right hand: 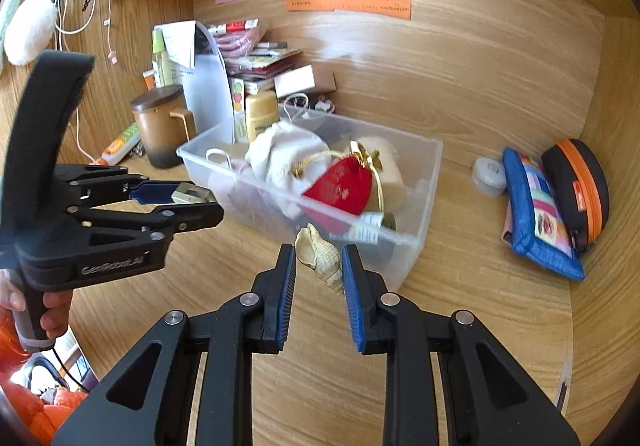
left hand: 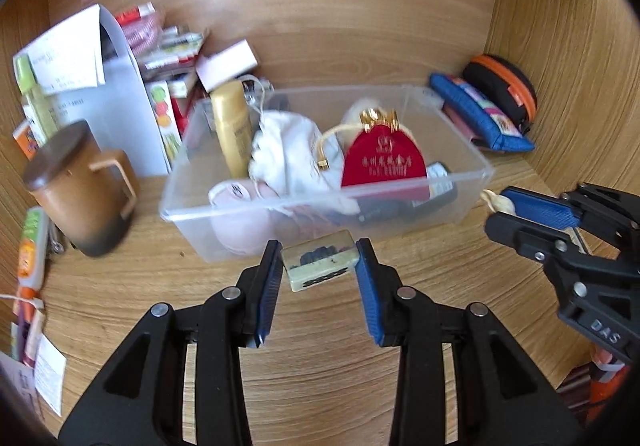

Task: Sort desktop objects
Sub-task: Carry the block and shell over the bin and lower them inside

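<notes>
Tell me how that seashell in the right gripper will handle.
The seashell looks rigid but probably brittle, so squeeze gently. Its tapered, glossy spiral sits between the right gripper pads on curved faces, so it may slip or twist. Set on the desk, it would likely roll.

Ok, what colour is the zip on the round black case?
Orange, on the round black case; clearest in the right wrist view.

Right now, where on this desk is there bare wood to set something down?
Bare wood lies in front of the clear bin, under both grippers, and between the bin and the blue pouch, apart from a small white case. The back left corner around the brown mug is crowded, and the bin is nearly full.
</notes>
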Demonstrator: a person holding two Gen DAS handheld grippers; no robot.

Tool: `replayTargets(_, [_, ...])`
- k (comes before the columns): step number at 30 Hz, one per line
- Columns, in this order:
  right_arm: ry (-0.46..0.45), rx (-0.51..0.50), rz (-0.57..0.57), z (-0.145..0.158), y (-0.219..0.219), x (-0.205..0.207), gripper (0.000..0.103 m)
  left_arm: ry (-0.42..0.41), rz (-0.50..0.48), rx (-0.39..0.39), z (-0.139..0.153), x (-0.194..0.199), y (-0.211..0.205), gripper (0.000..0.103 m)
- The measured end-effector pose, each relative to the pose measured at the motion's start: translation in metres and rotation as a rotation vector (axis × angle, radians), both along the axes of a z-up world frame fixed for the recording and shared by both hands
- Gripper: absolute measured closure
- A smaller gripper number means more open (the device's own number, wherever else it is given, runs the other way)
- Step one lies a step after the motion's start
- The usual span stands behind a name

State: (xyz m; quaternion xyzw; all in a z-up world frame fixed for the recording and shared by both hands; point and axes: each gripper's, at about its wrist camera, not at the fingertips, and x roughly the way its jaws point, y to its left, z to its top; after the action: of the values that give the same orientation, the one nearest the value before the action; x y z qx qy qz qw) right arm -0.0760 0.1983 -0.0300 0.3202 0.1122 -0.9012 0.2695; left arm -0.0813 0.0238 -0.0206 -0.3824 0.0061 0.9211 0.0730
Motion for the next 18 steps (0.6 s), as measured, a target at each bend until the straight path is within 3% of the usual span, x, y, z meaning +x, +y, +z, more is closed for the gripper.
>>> replayTargets(8, [0.01, -0.025, 0.012, 0.014, -0.016, -0.02, 0.082, 0.044, 0.016, 0.023, 0.022, -0.01, -0.023, 0.067])
replayTargets(18, [-0.029, -0.046, 0.027, 0.016, -0.04, -0.057, 0.082, 0.035, 0.02, 0.075, 0.037, -0.048, -0.051, 0.067])
